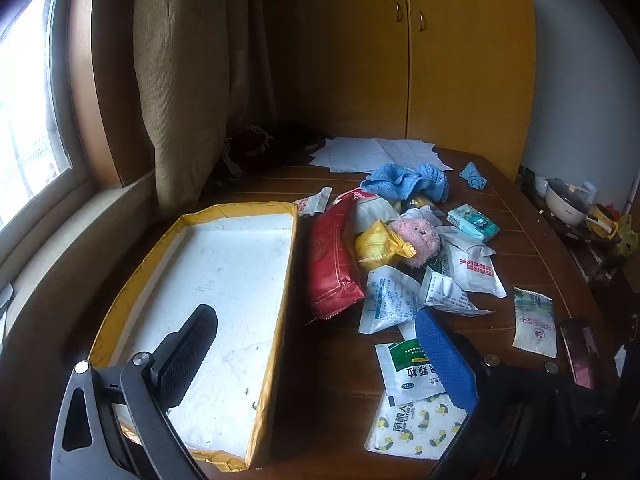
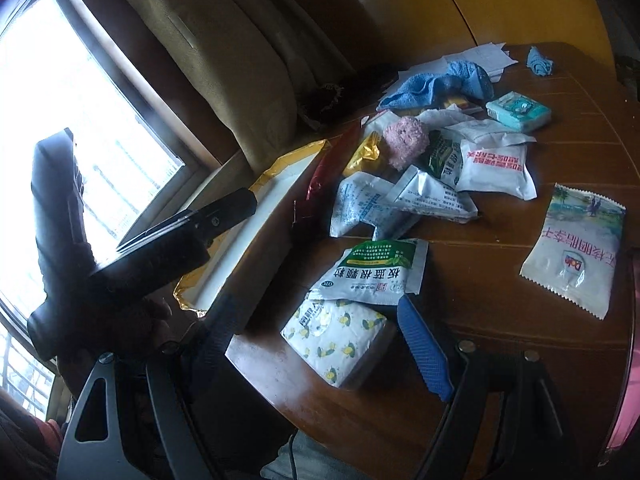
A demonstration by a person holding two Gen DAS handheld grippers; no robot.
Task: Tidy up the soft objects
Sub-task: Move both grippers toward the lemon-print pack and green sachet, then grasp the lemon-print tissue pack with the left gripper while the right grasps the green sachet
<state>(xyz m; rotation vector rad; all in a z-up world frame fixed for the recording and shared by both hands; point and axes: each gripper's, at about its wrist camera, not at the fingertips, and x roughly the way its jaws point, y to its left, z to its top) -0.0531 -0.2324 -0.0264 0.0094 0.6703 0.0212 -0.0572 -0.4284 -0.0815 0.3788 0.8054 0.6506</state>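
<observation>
My left gripper (image 1: 316, 344) is open and empty, its black and blue fingers straddling the right wall of a gold-rimmed box (image 1: 240, 208) with a white floor. To the right of the box lies a pile: a red packet (image 1: 332, 264), a yellow packet (image 1: 380, 244), a pink plush (image 1: 420, 240), a blue towel (image 1: 408, 180) and several white sachets. My right gripper (image 2: 320, 344) is open low over the table's near edge. A lemon-print tissue pack (image 2: 336, 340) lies between its fingers, with a gap on the left side. A green-and-white sachet (image 2: 376, 272) overlaps the pack's far end.
On the brown wooden table (image 2: 500, 280) also lie a teal tissue pack (image 2: 518, 110), a small blue cloth (image 2: 540, 62), a white snack packet (image 2: 576, 248) and papers (image 1: 376, 152). A curtain (image 1: 184, 80) and window stand left, a yellow cupboard (image 1: 460, 60) behind.
</observation>
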